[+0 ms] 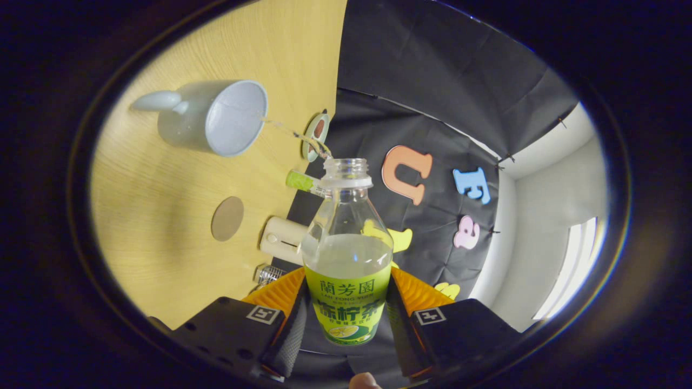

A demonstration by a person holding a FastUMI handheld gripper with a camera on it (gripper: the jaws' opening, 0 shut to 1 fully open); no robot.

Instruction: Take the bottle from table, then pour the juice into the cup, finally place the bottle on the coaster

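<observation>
Clear juice bottle (347,254), clamped between both fingers of the gripper (346,316), tips its open mouth toward the white cup (213,116) mid-desk, stream arcing in.

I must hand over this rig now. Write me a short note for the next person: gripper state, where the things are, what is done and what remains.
Gripper: shut on the bottle, both fingers pressing its labelled body; the bottle is uncapped and tipped toward the cup.
Pouring is under way: a thin stream runs from the bottle's mouth into the cup on the wooden table. Juice remains in the bottle, roughly half.
Coaster: round, brown, bare, on the table beside the cup.
Done: bottle taken.
Left: finish the pour, bring the bottle upright, set it on the coaster, release.
</observation>
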